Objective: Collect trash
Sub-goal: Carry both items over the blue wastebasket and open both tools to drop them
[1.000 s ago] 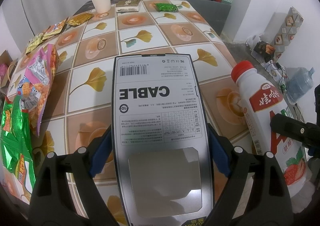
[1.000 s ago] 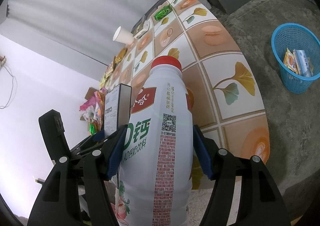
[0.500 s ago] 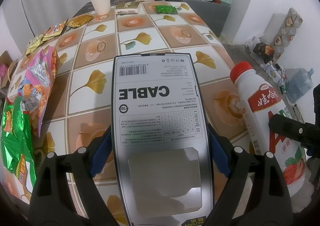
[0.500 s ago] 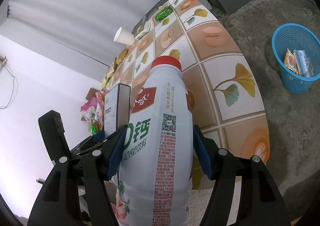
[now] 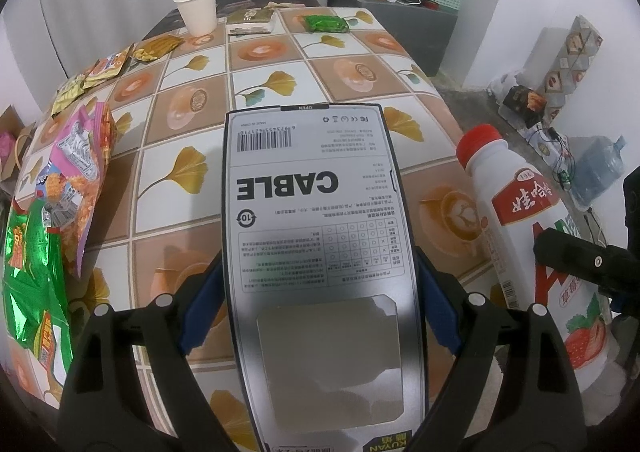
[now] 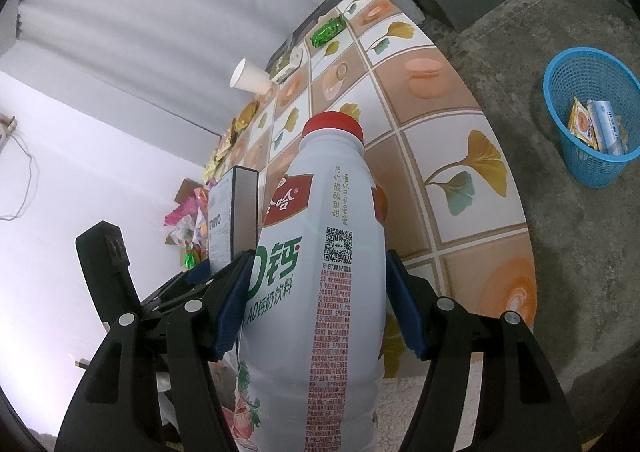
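My left gripper is shut on a flat grey cable box, its blue pads pressed on both long edges, held above the tiled table. My right gripper is shut on a white milk drink bottle with a red cap, gripped around its body. The bottle shows at the right of the left wrist view, and the box at the left of the right wrist view. A blue trash basket stands on the floor to the right of the table, with a few wrappers inside.
A paper cup, a green packet and small wrappers lie at the table's far end. Pink and green snack bags lie on its left side. A dark cabinet and a water jug stand on the concrete floor.
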The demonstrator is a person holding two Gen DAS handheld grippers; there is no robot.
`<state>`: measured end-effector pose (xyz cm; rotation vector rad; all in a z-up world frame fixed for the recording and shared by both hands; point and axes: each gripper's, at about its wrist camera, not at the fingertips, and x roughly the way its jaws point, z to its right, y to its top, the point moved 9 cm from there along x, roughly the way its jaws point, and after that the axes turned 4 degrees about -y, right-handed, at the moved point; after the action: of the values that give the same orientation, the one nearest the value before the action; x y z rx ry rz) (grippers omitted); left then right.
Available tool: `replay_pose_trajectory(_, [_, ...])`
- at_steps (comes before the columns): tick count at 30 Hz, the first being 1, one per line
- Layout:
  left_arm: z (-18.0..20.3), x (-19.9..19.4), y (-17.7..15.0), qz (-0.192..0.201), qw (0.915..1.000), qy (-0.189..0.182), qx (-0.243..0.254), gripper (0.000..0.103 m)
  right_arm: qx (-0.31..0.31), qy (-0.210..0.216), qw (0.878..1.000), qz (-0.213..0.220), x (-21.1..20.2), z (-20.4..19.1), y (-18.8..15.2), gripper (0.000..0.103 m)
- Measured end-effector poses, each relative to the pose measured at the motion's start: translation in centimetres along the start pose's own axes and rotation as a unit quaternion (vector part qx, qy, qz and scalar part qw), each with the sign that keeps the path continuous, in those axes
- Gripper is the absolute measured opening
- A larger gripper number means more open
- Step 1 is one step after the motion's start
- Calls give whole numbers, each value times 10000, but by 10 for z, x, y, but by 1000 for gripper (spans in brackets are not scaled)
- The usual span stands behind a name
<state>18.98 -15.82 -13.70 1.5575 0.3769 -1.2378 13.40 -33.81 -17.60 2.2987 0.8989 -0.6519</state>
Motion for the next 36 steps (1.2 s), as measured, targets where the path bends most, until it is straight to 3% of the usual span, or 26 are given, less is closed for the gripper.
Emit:
replay_pose_trajectory(6, [7, -5, 8, 93, 9999, -62, 29, 82, 94, 168, 9997, 121, -10, 3, 5, 63])
replay_pose_trajectory(11, [30, -12, 35, 313, 9991, -146, 258, 82, 318, 316, 9977, 514, -39, 20, 20, 63])
replay_pose_trajectory(19, [124, -6, 96, 433, 9921, -835, 826, 82, 845, 243, 9878, 1282, -98, 78, 48, 63])
replay_pose_trajectory(21, [157, 3, 109, 315, 9882, -1137, 973, 82, 1067, 128, 9827, 1511, -115, 104, 55, 63])
replay_pose_trajectory(26, [256, 65, 135, -442, 9723, -1915, 1264, 82, 1689, -423, 9689, 1757, -135, 187, 74, 63])
replay_pose_trajectory(32, [337, 161, 150, -1390, 9564, -2160, 1388, 82, 2154, -823, 9604, 1563, -112, 270, 107, 63])
replay_pose_trajectory(36, [369, 229, 167, -1739, 9529, -2057, 1394, 84, 2273, -954, 9578, 1476, -85, 309, 147, 64])
